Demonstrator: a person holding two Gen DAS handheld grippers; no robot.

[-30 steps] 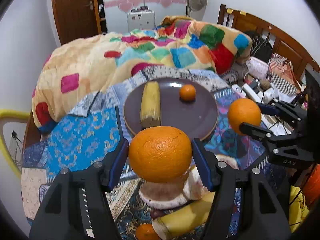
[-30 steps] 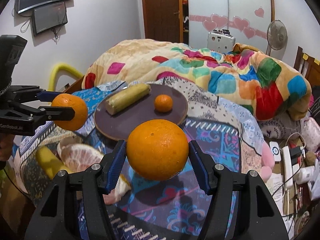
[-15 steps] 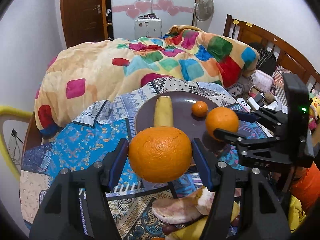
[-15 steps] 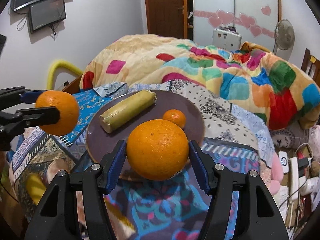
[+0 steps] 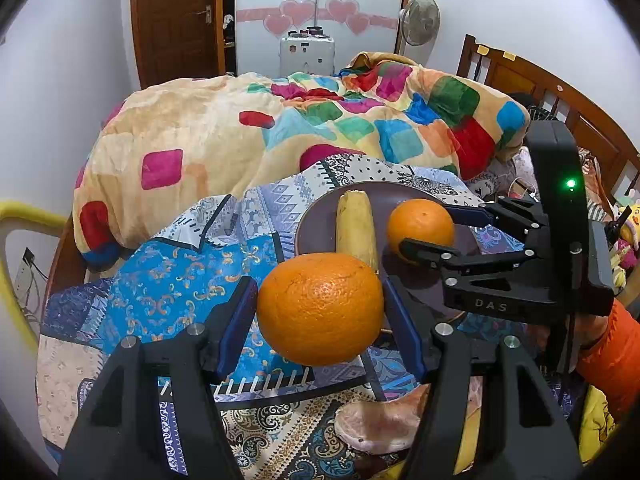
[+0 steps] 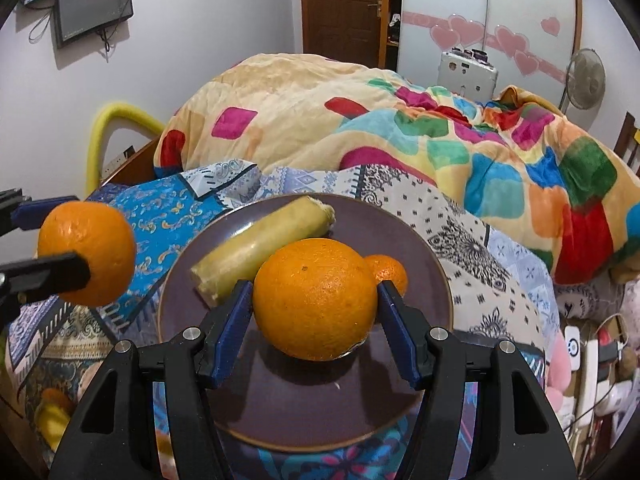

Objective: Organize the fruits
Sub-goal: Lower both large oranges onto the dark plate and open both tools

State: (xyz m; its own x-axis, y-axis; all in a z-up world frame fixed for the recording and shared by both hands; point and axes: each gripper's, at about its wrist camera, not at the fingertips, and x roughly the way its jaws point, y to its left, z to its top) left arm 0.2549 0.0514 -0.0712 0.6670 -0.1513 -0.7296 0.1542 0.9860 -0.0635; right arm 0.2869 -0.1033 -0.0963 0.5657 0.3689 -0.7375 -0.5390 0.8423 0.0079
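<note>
My left gripper [image 5: 320, 304] is shut on a large orange [image 5: 319, 308], held above the patterned cloth just left of the dark brown plate [image 5: 316, 224]. My right gripper [image 6: 316, 304] is shut on a second orange [image 6: 314, 298], held low over the middle of the plate [image 6: 288, 408]. On the plate lie a yellow peeled banana piece [image 6: 256, 248] and a small tangerine [image 6: 394, 274], which the orange partly hides. The right gripper and its orange [image 5: 420, 226] also show in the left wrist view; the left one's orange [image 6: 86, 252] shows in the right wrist view.
A pink peeled fruit piece [image 5: 380, 424] and a yellow banana [image 6: 50, 420] lie on the cloth near the front edge. A colourful quilt [image 5: 320, 128] is heaped behind the plate. Chargers and cables [image 6: 592, 364] clutter the right side. A wooden headboard [image 5: 560, 96] stands at the right.
Both grippers have moved forward toward the plate with their oranges. The right gripper has come over the plate and lower; the left has neared the plate's left rim.
</note>
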